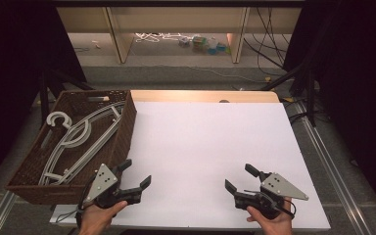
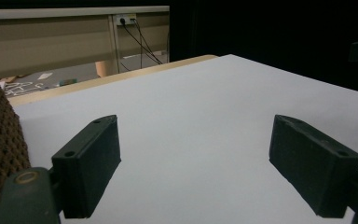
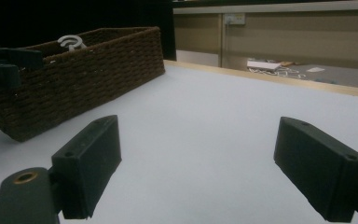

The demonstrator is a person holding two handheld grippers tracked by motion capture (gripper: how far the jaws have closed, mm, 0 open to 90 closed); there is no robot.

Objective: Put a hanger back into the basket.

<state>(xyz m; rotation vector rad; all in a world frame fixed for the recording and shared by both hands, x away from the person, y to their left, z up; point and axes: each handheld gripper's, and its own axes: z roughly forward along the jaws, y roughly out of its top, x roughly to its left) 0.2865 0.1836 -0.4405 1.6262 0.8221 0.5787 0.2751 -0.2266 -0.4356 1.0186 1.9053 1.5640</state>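
High view: both grippers sit low at the near edge of the white table (image 1: 210, 142), each held in a hand.
Left gripper (image 1: 136, 174): near the table's near left corner, just beside the basket, jaws spread wide, nothing between them.
Right gripper (image 1: 240, 177): near edge, right of centre, well apart from the left one, jaws released too, holding nothing.
Basket (image 1: 122, 132): brown wicker, along the table's left edge.
Hangers (image 1: 81, 137): grey, lying flat inside the basket, one hook (image 1: 58, 120) up at the far end.
Right gripper view: basket wall (image 3: 88, 79) off to the left, bare table between the jaws.
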